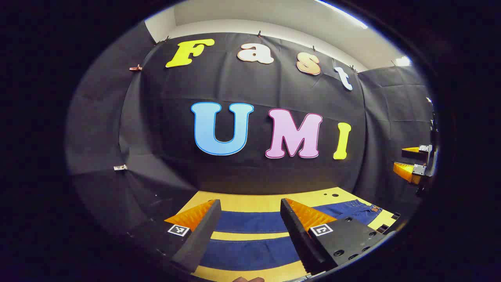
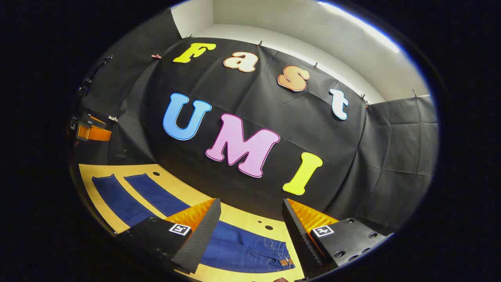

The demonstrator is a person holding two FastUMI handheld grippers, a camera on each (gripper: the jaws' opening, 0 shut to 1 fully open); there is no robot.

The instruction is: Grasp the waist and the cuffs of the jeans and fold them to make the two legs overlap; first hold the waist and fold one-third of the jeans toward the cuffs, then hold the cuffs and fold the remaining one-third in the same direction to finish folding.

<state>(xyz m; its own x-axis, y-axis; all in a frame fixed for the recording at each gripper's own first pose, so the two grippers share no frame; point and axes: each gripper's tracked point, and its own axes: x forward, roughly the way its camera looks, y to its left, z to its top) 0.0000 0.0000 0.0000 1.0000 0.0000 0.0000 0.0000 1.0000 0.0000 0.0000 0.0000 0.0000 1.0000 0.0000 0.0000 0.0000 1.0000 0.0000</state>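
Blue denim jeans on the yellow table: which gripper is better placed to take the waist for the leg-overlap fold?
Right, probably. The right gripper hangs open over the waist of the blue denim jeans; the left gripper, also open, hangs over the two spread legs.

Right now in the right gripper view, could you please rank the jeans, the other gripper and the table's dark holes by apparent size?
1. jeans, by far the largest.
2. left gripper, small, but far off, so misleading.
3. table holes, tiny.

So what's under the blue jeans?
The jeans lie flat on a yellow table, with both legs spread apart and bare tabletop between them. The part of the table right beneath the denim is covered, so it can't be seen.
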